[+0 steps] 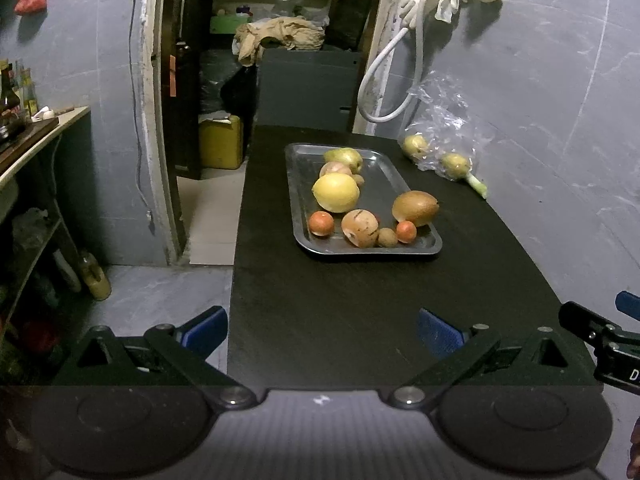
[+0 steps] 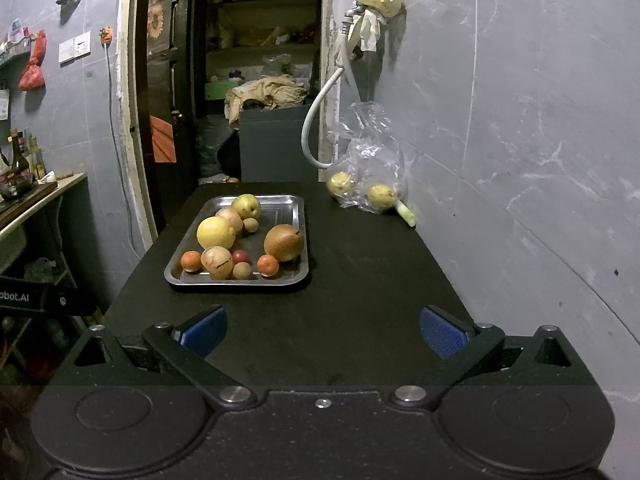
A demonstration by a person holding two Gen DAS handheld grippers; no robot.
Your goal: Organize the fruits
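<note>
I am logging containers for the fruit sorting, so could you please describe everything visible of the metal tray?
The metal tray is a shallow rectangular pan, apparently stainless steel, with rounded corners and a low raised rim. It lies flat on the dark table, towards its left side. It holds loose fruit, about ten pieces by the right wrist view. Neither gripper touches it.

A metal tray [image 1: 298,184] of fruit sits on the dark table [image 1: 360,312], a large yellow fruit [image 1: 335,192] at its middle and a brown one [image 1: 415,208] to the right, while the left gripper [image 1: 322,332] hangs wide apart near the table's edge.
</note>
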